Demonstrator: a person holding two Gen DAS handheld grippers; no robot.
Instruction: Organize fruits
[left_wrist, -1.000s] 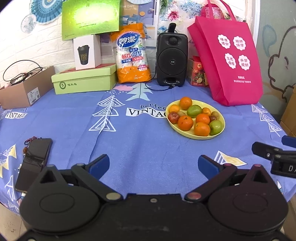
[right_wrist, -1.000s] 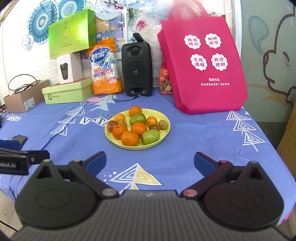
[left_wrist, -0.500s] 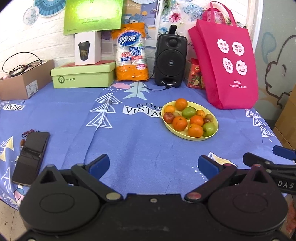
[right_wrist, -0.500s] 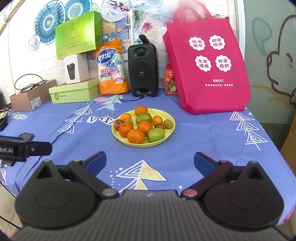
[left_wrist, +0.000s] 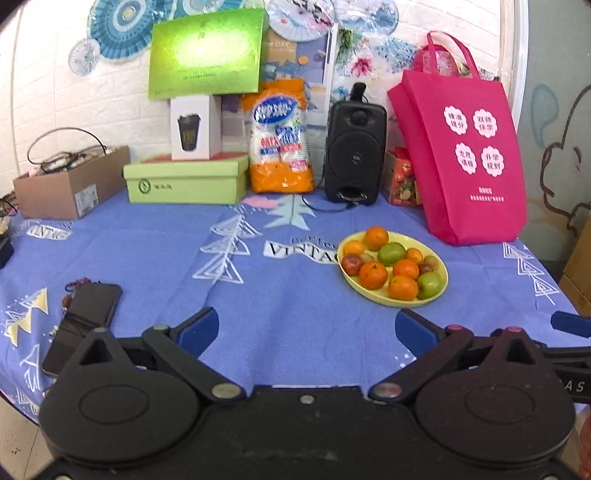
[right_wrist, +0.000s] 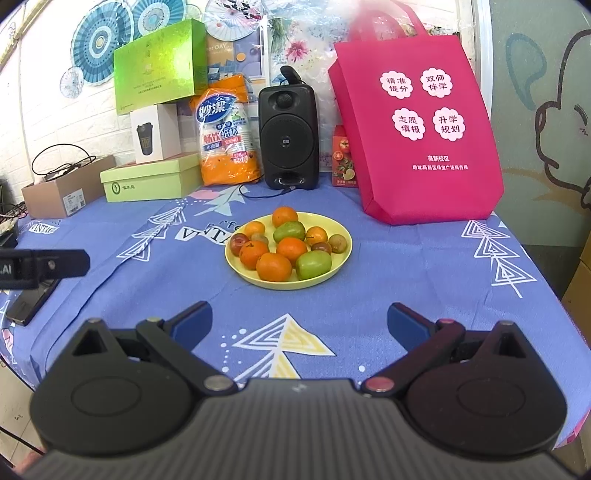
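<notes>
Right wrist view: one yellow plate (right_wrist: 341, 258) held five oranges (right_wrist: 274, 266), two green fruits (right_wrist: 313, 264); left gripper (left_wrist: 306, 326), right gripper (right_wrist: 300, 320) both spread wide, empty.

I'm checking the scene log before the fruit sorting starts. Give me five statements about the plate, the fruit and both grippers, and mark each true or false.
1. All the fruit lies on the yellow plate. True.
2. The right gripper is shut on an orange. False: its jaws stand open and empty, short of the plate.
3. The pink bag stands behind the plate, to the right. True.
4. The left gripper is open and holds nothing. True.
5. The black speaker lies flat on the blue tablecloth. False: it stands upright at the back.
</notes>
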